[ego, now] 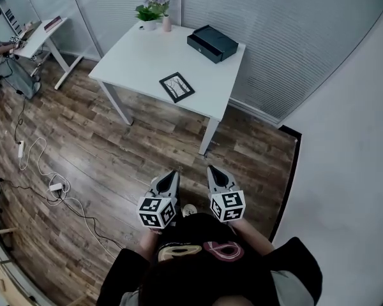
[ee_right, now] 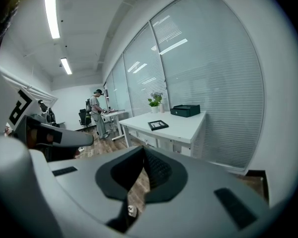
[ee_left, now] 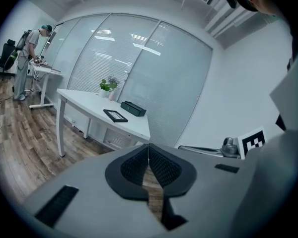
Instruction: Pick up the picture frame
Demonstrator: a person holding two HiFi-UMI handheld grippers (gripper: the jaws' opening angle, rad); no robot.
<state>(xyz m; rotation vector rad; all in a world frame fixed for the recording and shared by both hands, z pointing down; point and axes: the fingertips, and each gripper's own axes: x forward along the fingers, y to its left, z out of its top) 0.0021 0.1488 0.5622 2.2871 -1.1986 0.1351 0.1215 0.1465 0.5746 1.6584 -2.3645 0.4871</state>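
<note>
The frame lies flat on the white bench, close to the edge that faces me and with its corners turned a little against that edge. I think it is placed there so that it can be reached from the front without passing over anything. The dark box stands further back toward the window wall, and the plant is at the far corner; both are well apart from the frame, so nothing crowds it. Because it lies flat, I judge that the jaws must take it by one rim, or lift one side first. The wooden floor between me and the bench is wide, and both grippers are well away from the bench, so in my view the approach is not finished. I hold the left gripper and the right gripper side by side in front of the body, both pointing toward the bench and a little downward, probably to keep the frame in sight of both cameras. In each gripper view the jaws are together, pad against pad. Nothing is between them and they touch nothing; only the floor shows through the slit below the pads. They will have to open before any grasp.
</note>
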